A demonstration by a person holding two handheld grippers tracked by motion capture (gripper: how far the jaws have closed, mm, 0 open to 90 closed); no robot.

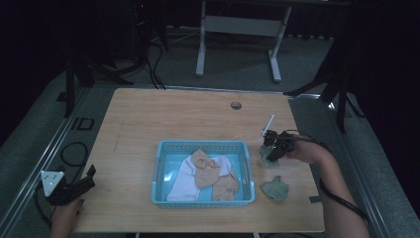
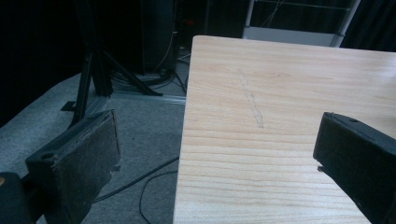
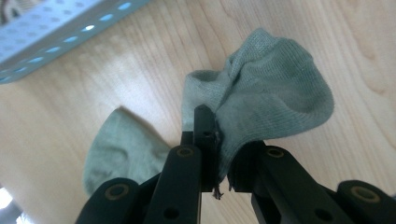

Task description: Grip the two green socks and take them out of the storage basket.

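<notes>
Both grippers are black. The left gripper (image 1: pixel 74 187) carries a pale grey three-cornered plate with small dark dots on top, and its jaws are broad blocks faced with rough dark padding. The right gripper (image 3: pixel 217 140) has slim linked arms with brass-coloured round fasteners, small green lights on its body, and a black cable along the bare forearm

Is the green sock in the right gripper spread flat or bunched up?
Bunched. The green sock hangs crumpled, pinched by one edge in the shut right gripper, above the wooden table.
</notes>
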